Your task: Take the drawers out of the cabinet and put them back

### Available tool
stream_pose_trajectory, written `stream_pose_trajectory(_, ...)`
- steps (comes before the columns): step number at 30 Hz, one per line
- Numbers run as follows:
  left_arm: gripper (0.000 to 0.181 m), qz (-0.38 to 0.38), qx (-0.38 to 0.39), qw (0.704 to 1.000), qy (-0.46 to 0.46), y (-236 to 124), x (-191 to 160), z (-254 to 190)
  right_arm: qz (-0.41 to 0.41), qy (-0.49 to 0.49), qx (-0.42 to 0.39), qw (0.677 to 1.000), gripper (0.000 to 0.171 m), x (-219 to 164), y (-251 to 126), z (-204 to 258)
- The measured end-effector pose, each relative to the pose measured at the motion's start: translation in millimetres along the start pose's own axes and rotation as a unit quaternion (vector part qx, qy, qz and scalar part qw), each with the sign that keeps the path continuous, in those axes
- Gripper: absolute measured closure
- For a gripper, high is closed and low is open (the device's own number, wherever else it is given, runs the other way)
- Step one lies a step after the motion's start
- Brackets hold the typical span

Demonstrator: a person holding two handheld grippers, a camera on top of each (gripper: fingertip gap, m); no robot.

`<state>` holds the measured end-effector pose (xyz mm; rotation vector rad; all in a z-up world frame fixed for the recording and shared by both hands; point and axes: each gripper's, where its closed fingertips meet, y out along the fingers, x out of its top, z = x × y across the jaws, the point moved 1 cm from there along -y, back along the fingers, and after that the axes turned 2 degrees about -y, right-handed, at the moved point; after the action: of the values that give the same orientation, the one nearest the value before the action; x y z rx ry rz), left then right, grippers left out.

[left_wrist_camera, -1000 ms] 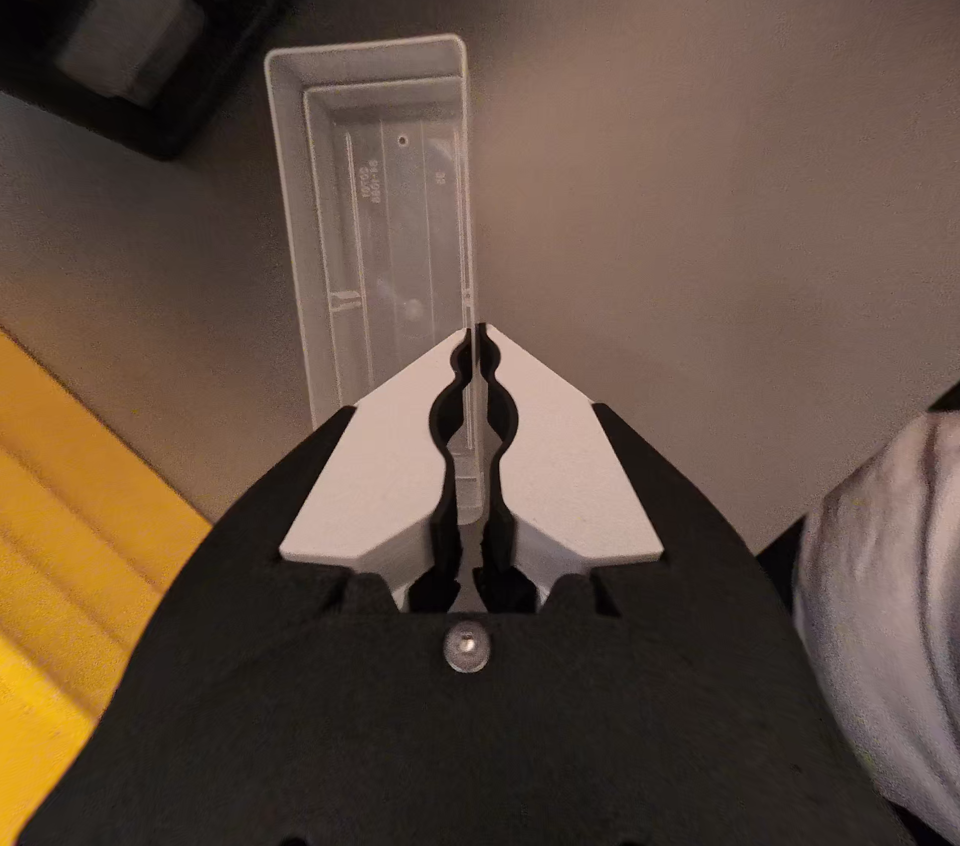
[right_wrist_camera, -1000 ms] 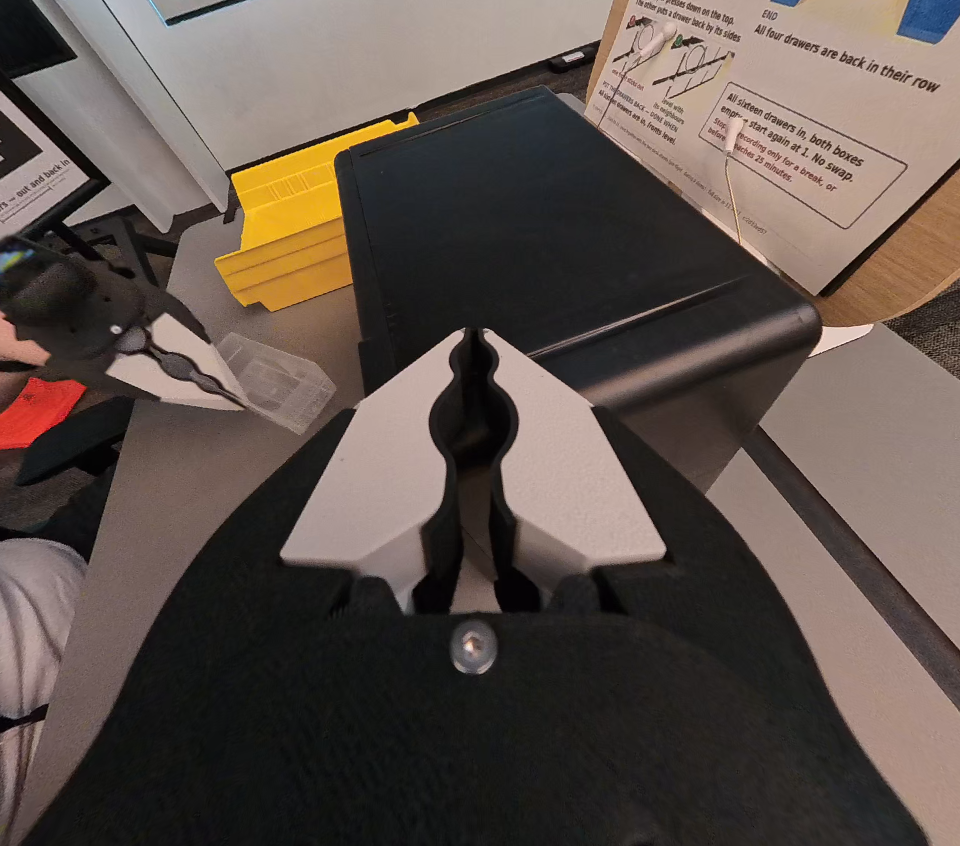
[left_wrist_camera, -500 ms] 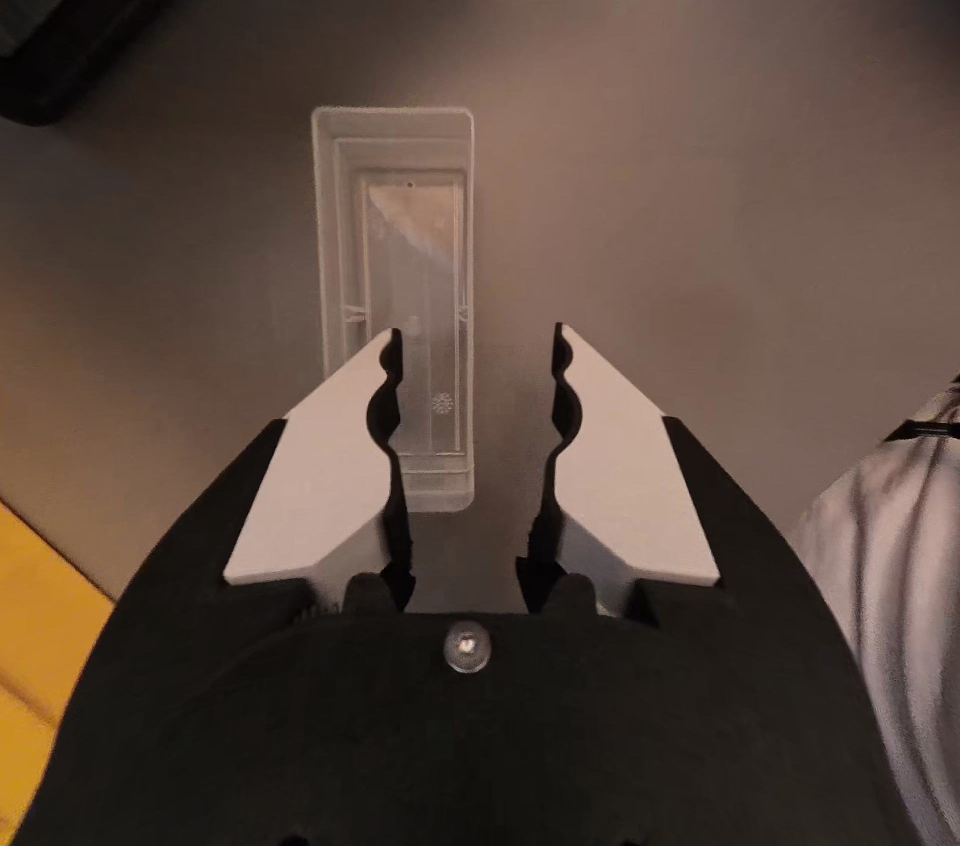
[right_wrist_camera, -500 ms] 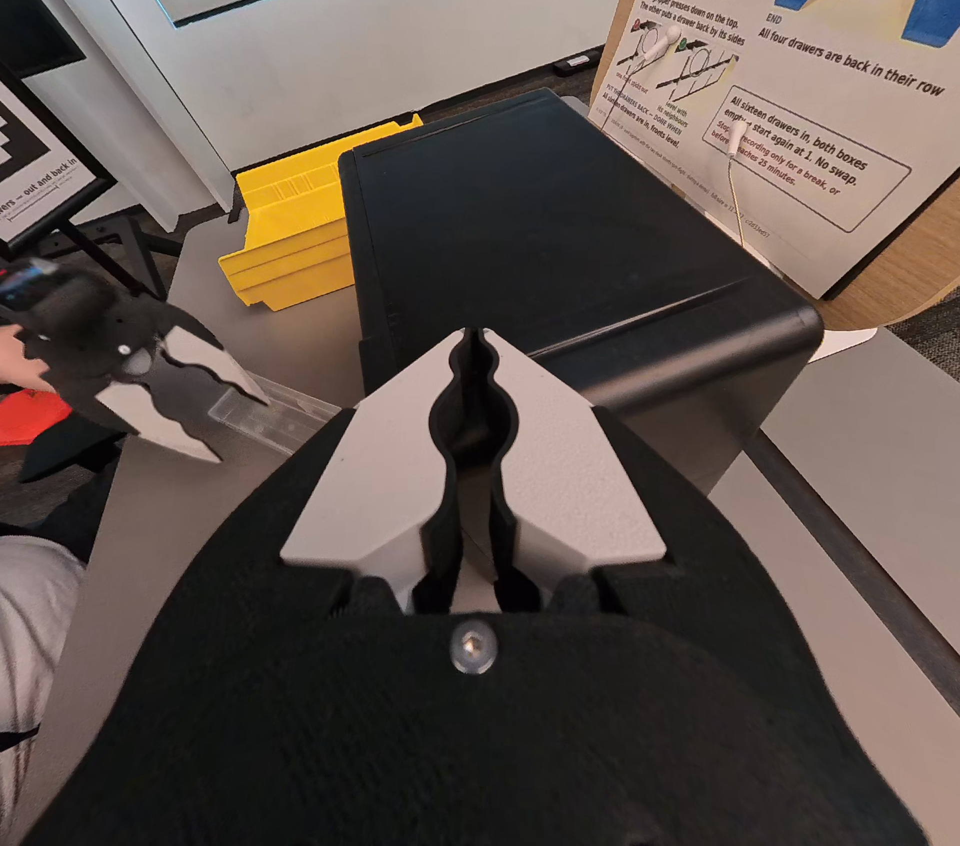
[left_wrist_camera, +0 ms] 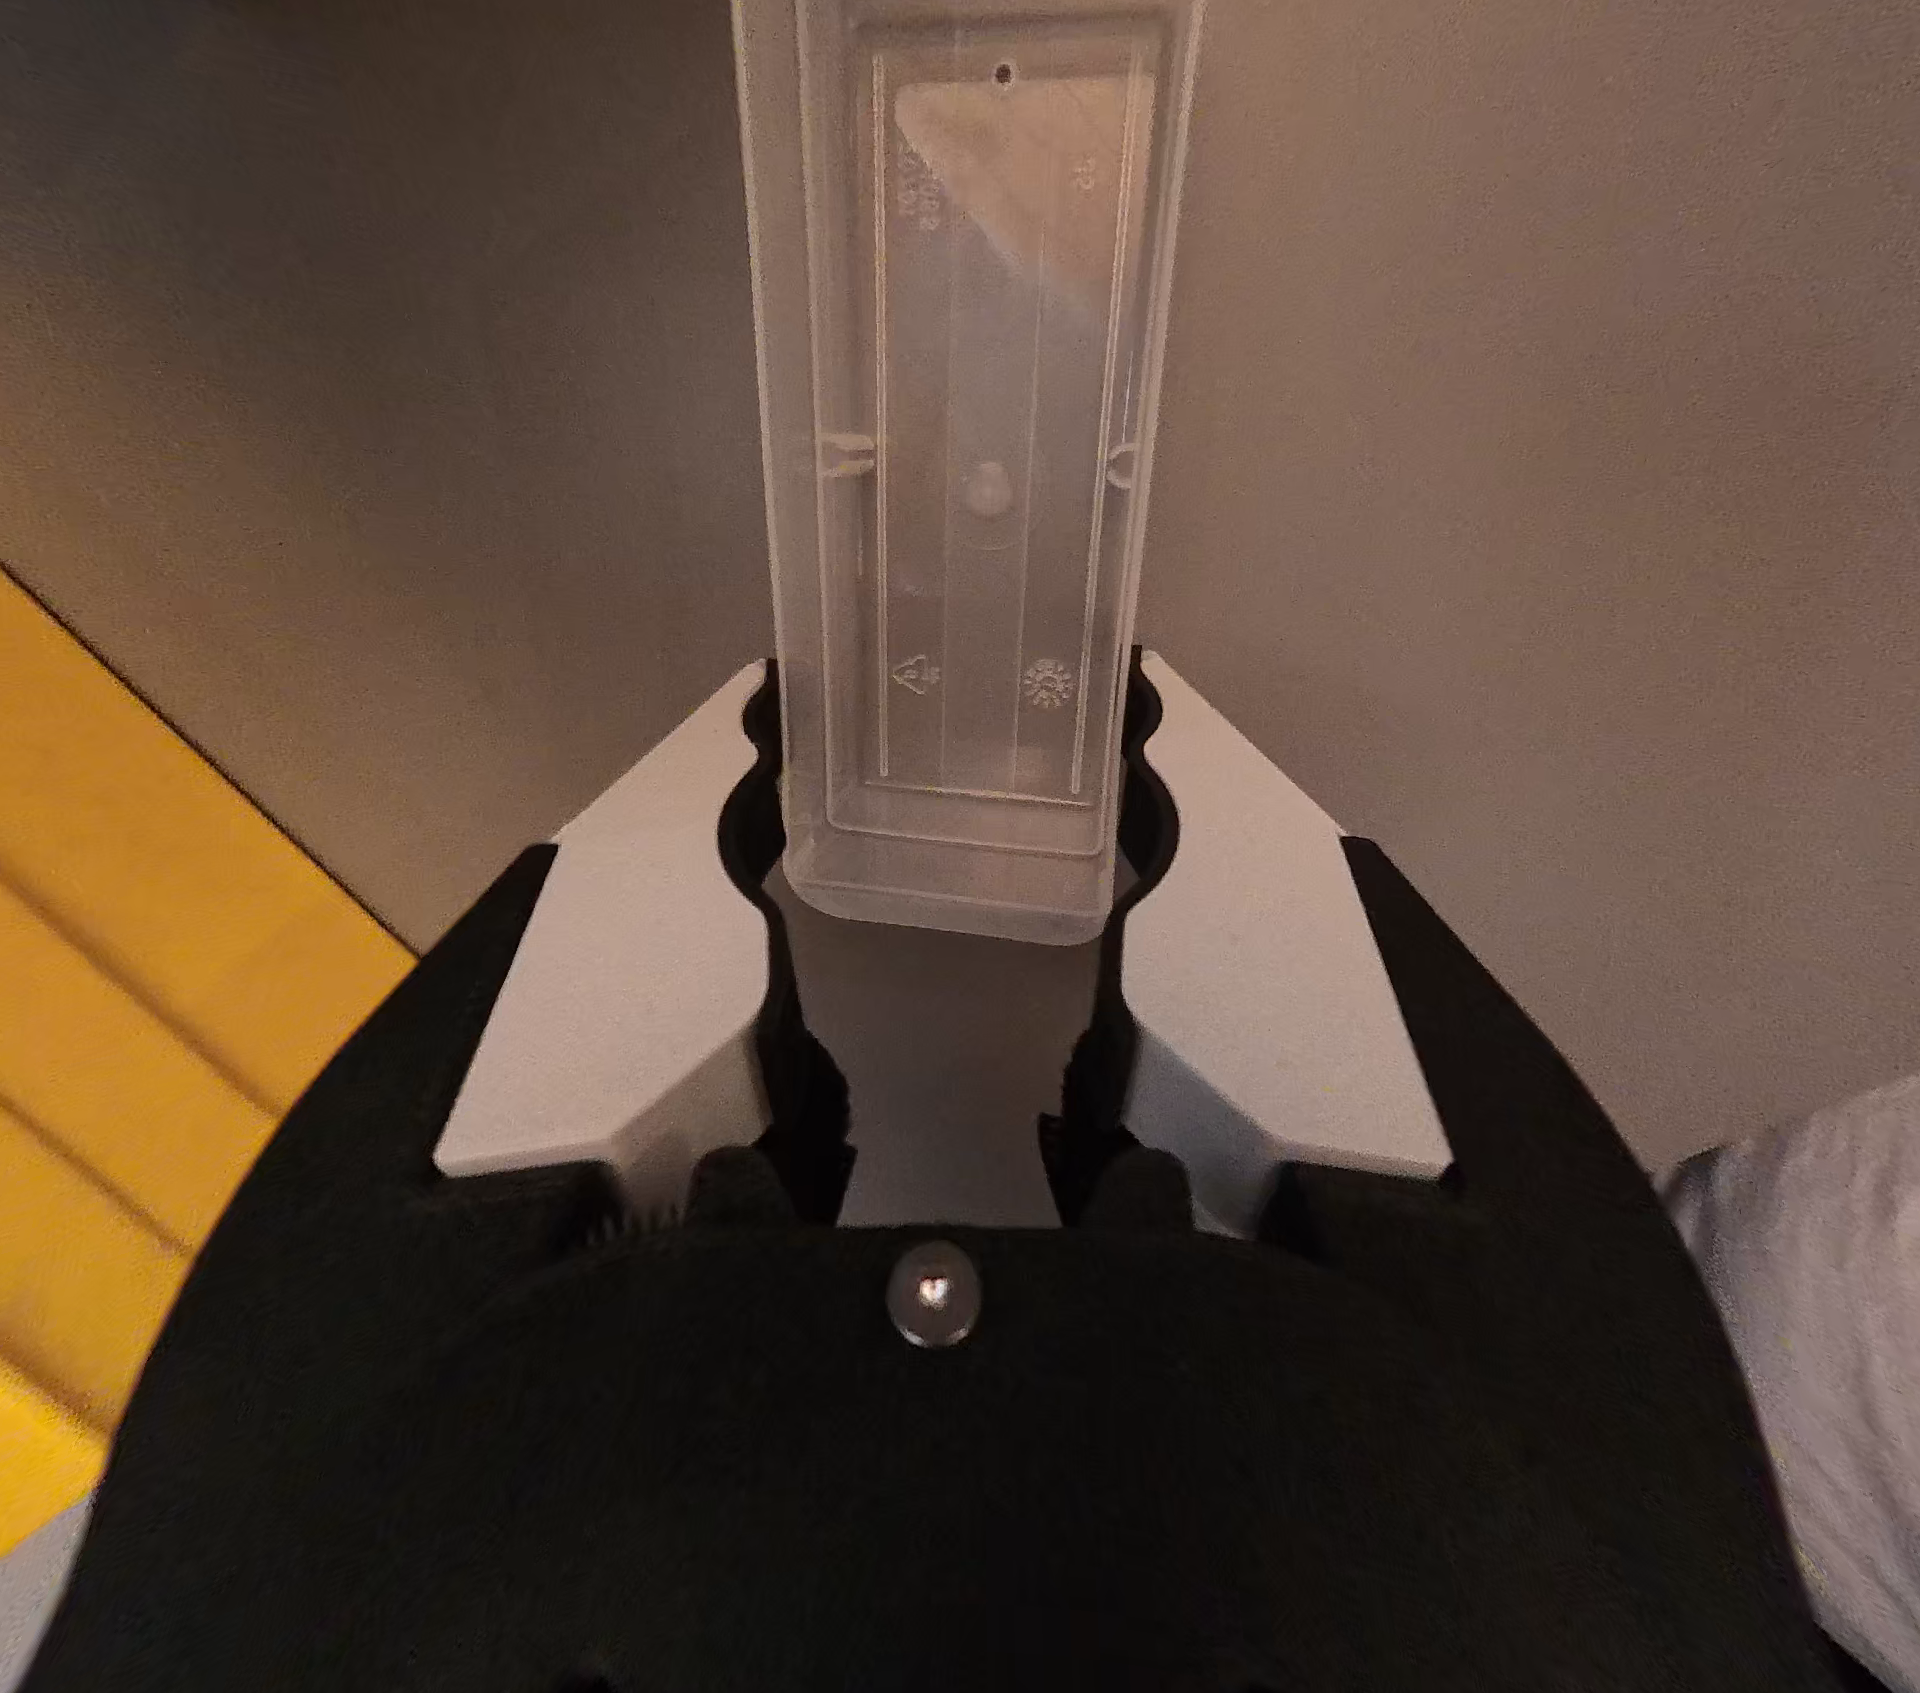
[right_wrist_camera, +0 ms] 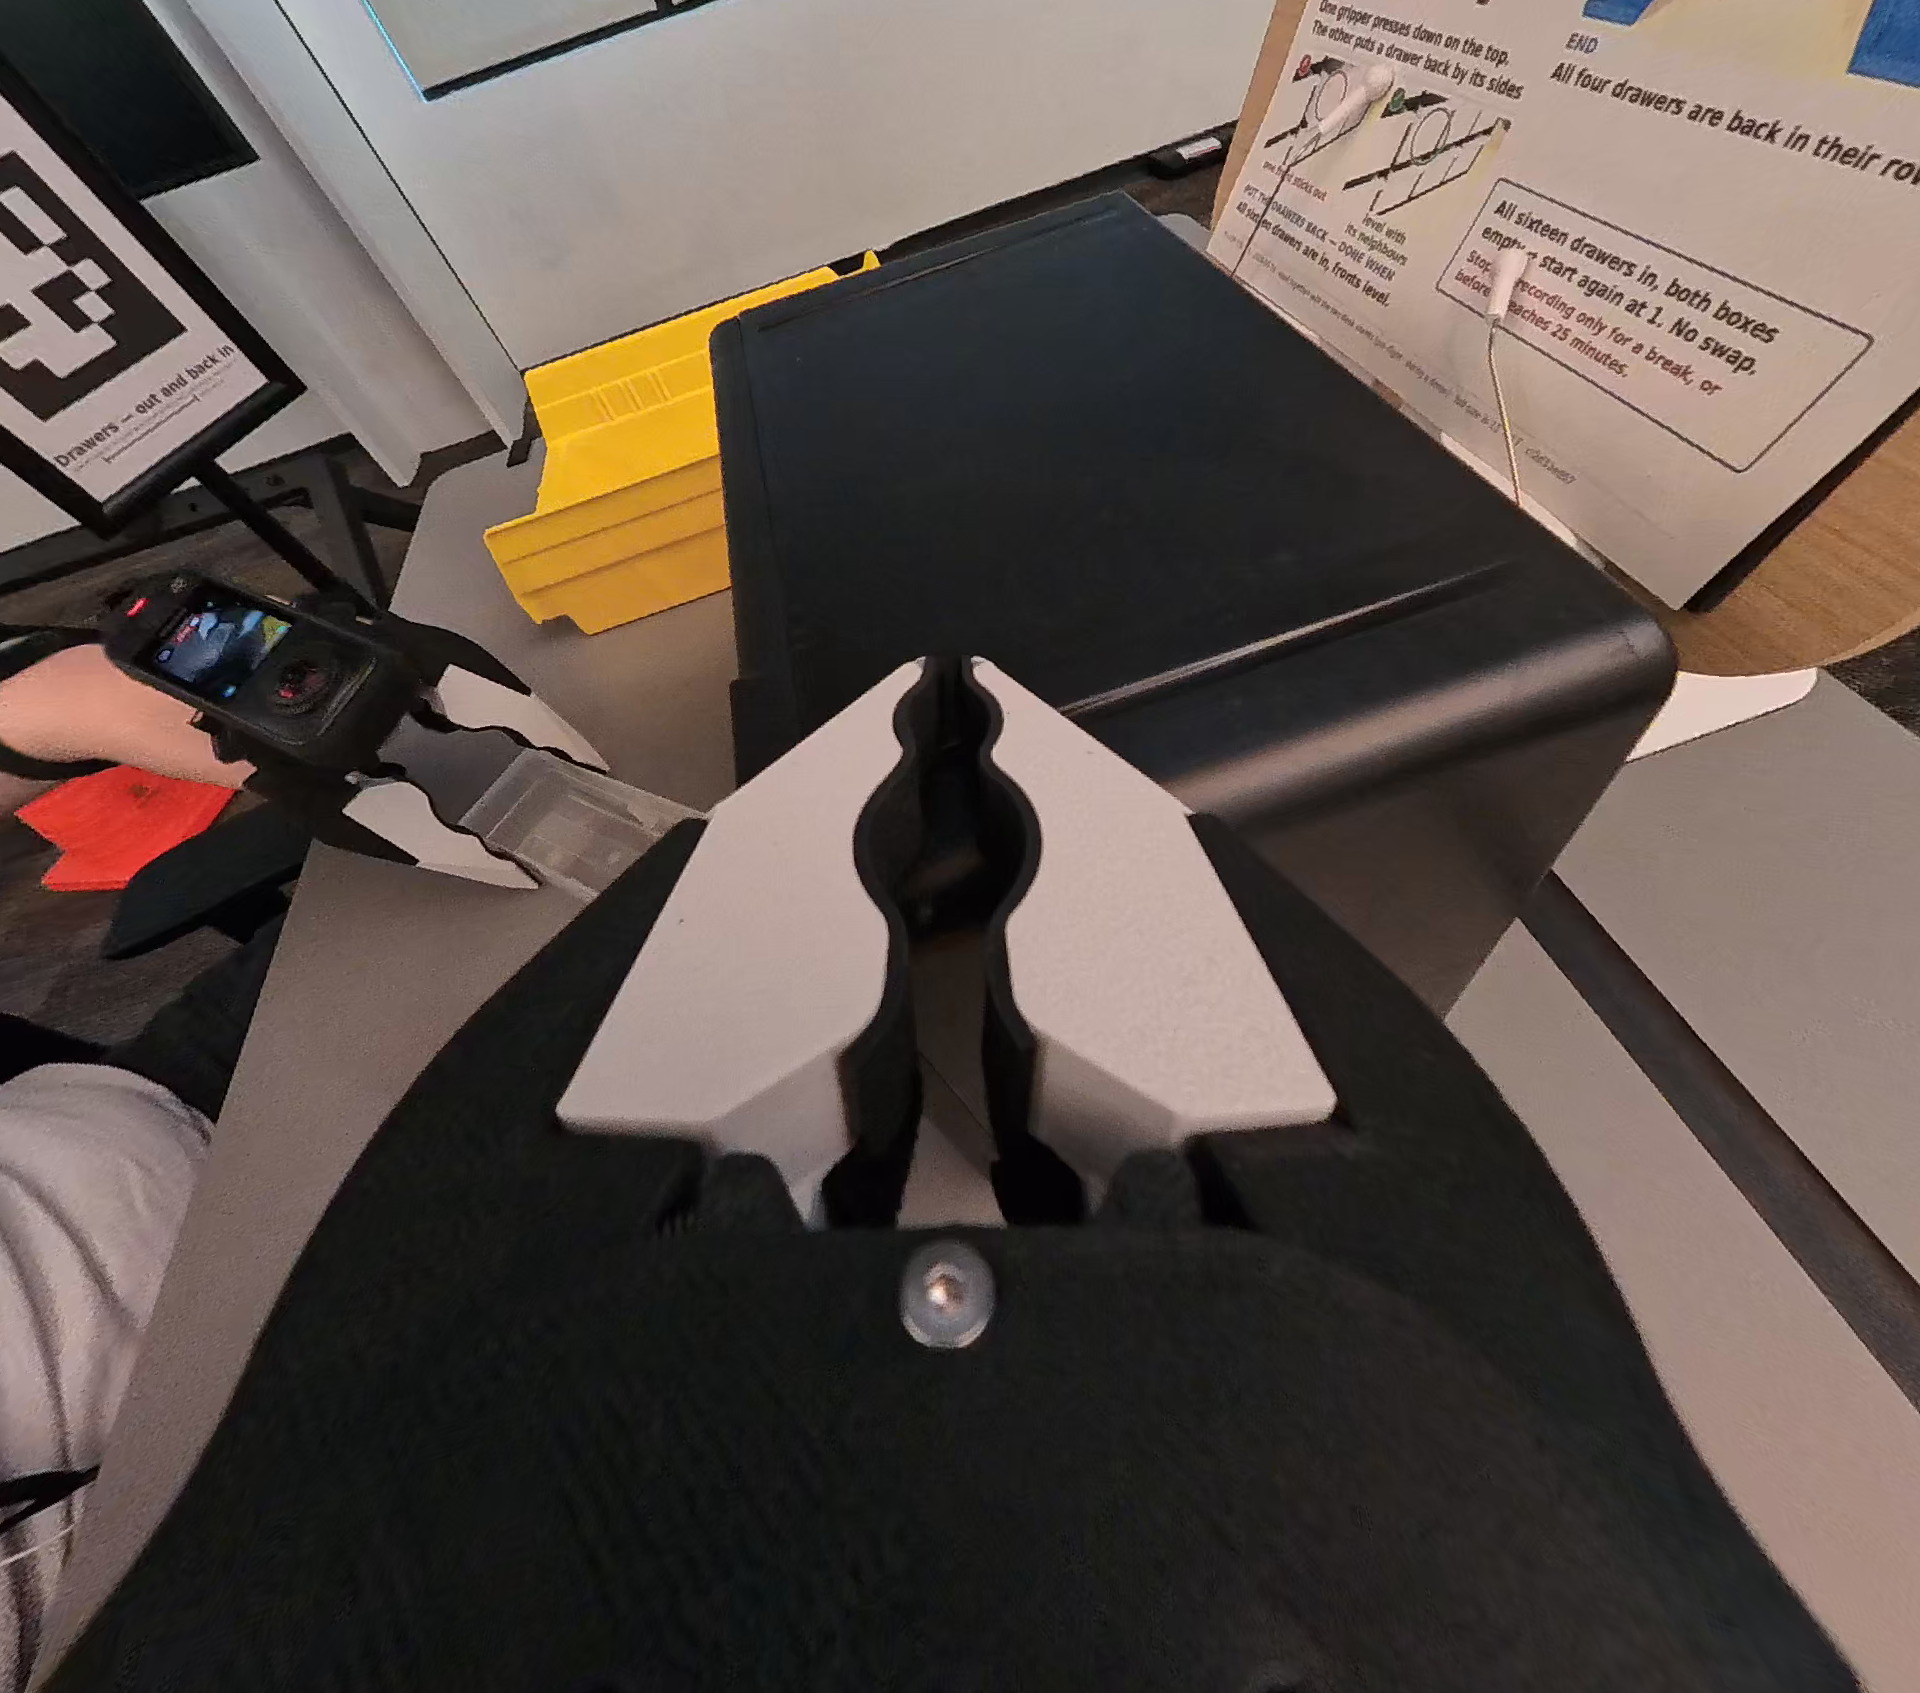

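A clear plastic drawer (left_wrist_camera: 987,293) lies lengthwise in front of my left gripper (left_wrist_camera: 951,677) over the grey table (left_wrist_camera: 1507,396). The left jaws press on the two long sides of its near end. In the right wrist view the left gripper (right_wrist_camera: 561,822) holds the drawer (right_wrist_camera: 623,817) low, left of the black cabinet (right_wrist_camera: 1091,448). My right gripper (right_wrist_camera: 945,661) is shut and empty, with its tips at the front top edge of the cabinet. The cabinet's front face is hidden.
A yellow bin (right_wrist_camera: 613,500) stands behind the cabinet's left side and shows at the left in the left wrist view (left_wrist_camera: 125,968). An instruction board (right_wrist_camera: 1610,137) leans at the right. A sign on a stand (right_wrist_camera: 94,313) and a red item (right_wrist_camera: 114,822) are at the left. One gripper's finger ends stand about 35 cm off the other's.
My left gripper let go of the drawer's side wall, opened over the drawer on the table, then closed on its two sides at the near end. The right gripper has stayed put.
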<state>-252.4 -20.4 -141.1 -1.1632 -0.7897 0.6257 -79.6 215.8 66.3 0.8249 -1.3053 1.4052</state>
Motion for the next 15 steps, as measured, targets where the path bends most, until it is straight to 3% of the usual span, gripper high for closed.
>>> stream_pose_trajectory(7, 0.120, 0.000, 0.047, 0.998, -0.043, -22.3, 24.4, 8.9, -0.004, 0.004, 0.006, 1.000, 0.170, 0.0, -0.1, -0.3)
stream_pose_trajectory(15, 0.121, -0.040, 0.045, 0.993, -0.105, -57.4, 70.3, 22.3, -0.011, 0.010, 0.019, 1.000, 0.170, 0.0, -0.3, -0.5)
